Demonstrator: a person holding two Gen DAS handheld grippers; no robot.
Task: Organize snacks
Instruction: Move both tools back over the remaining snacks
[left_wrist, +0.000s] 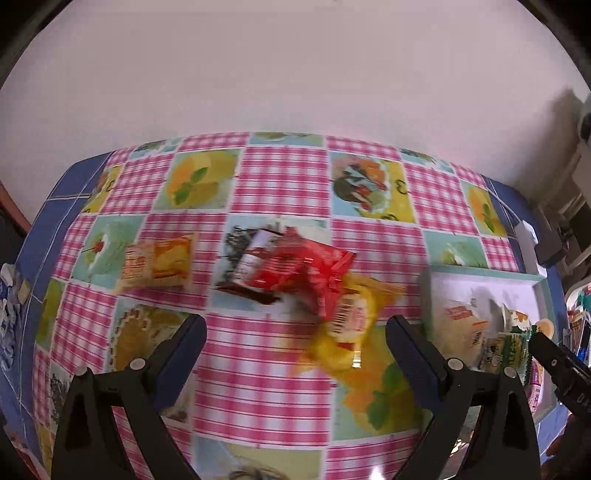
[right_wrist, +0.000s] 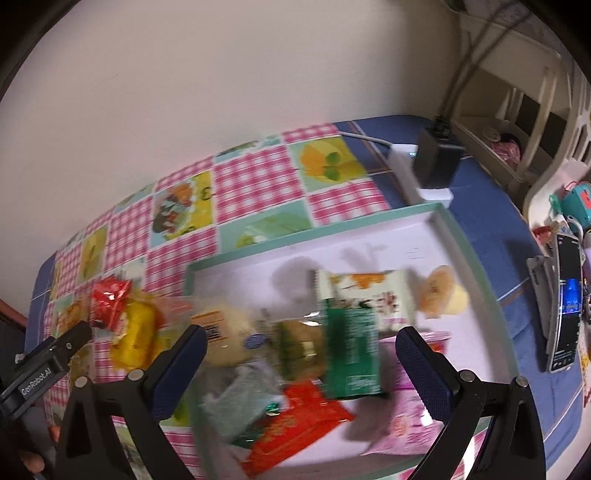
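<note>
I find left gripper (left_wrist: 295, 325) spread and empty above checked tabletop (left_wrist: 284, 184), red snack packet (left_wrist: 295, 271) at 12 o'clock overlapping yellow packet (left_wrist: 347, 332), right gripper (right_wrist: 301, 343) spread over crowded tray (right_wrist: 476, 258), green packet (right_wrist: 351, 350) between its fingers, charger block (right_wrist: 437, 162) at 1 o'clock.

Pink gingham tablecloth (left_wrist: 284, 173), red packet (left_wrist: 295, 267)

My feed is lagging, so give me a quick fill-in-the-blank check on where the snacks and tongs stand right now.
1. The left tongs are ____ and hold nothing.
2. The red packet lies on the ____, outside the tray.
3. The green packet lies inside the ____.
4. The right tongs hover above the ____.

Missing words: open; tablecloth; tray; tray
</note>
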